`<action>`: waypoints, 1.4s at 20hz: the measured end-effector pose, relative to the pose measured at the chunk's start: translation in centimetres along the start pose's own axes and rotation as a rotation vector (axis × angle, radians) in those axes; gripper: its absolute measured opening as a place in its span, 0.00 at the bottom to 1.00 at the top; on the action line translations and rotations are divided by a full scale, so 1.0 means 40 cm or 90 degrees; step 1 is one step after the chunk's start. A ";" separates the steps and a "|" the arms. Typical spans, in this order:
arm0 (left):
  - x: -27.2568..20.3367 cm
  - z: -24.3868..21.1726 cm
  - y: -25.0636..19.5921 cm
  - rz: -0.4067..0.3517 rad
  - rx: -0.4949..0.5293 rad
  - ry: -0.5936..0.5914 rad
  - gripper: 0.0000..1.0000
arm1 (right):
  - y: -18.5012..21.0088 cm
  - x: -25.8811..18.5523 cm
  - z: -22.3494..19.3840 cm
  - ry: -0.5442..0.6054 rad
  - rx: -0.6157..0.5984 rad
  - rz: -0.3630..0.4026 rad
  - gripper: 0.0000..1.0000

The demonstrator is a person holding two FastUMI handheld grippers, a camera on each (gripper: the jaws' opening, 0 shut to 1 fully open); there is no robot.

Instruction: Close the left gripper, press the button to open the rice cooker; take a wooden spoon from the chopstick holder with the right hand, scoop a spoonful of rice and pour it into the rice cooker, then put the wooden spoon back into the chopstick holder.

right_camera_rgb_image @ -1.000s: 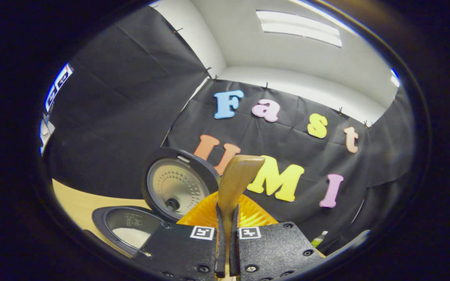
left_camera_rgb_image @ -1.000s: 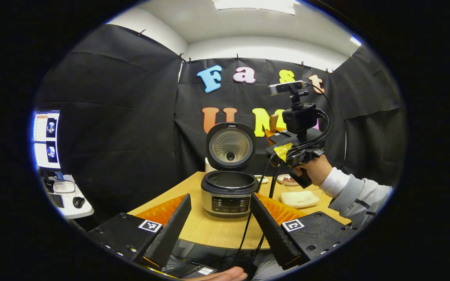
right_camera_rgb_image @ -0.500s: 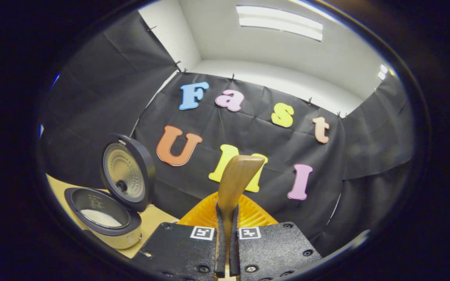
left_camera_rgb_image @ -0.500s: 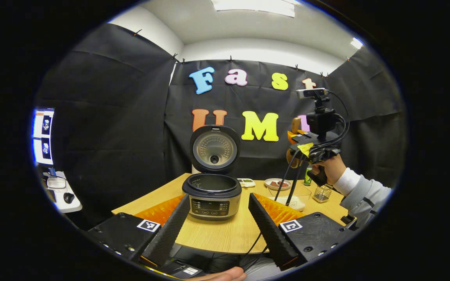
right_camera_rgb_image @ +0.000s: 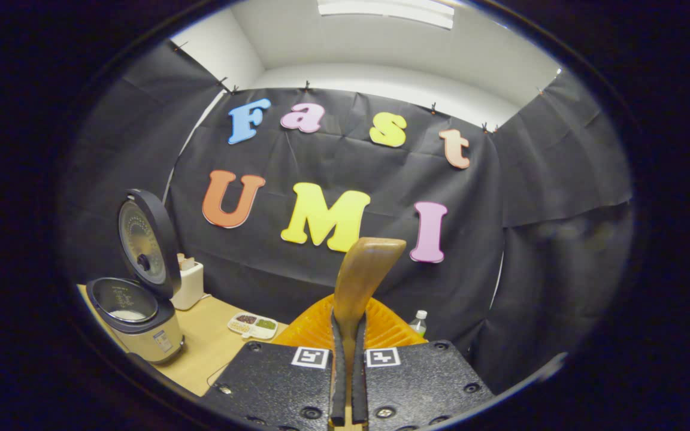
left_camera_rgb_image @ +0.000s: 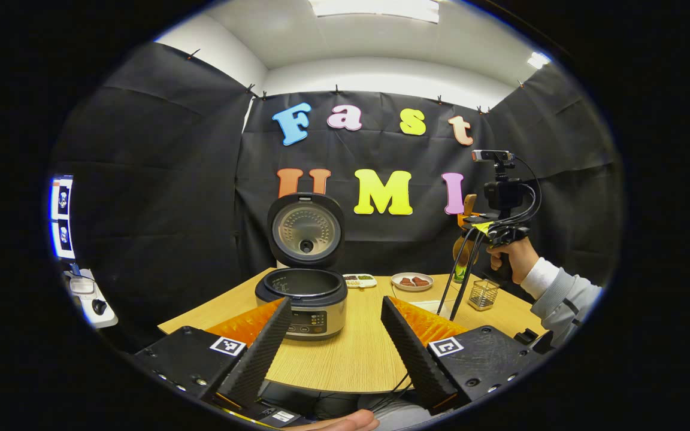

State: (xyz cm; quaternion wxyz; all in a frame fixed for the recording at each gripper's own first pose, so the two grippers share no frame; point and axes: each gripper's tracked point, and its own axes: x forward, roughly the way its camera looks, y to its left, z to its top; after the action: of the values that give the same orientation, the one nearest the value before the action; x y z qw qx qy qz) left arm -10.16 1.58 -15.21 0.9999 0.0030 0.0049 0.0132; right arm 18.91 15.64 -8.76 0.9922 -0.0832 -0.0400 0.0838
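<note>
Wooden spoon (right_camera_rgb_image: pixel 362 281) clamped in my right gripper (right_camera_rgb_image: pixel 347 383), rice cooker (left_camera_rgb_image: pixel 303 293) lid up.
Left gripper view: my left gripper (left_camera_rgb_image: pixel 333 341) gapes, empty; chopstick holder (left_camera_rgb_image: pixel 481 294) waits below the spoon. Right gripper view: white rice lies in the pot, so I judge only the return remains.

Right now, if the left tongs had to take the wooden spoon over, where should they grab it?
Probably on the bare handle end of the wooden spoon, from above: it sticks up past the right tongs, whose fingers pinch it lower down. The left tongs are open.
</note>
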 end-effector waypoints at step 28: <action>0.103 -0.118 -0.053 -0.020 0.029 0.065 0.96 | -0.371 0.194 -0.464 0.139 0.096 -0.087 0.10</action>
State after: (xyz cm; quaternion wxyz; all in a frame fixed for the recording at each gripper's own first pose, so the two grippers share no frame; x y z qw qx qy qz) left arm -6.04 -0.41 -19.99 0.9981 0.0247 0.0566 -0.0027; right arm 30.65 -0.38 -23.94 0.9975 -0.0138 0.0690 0.0094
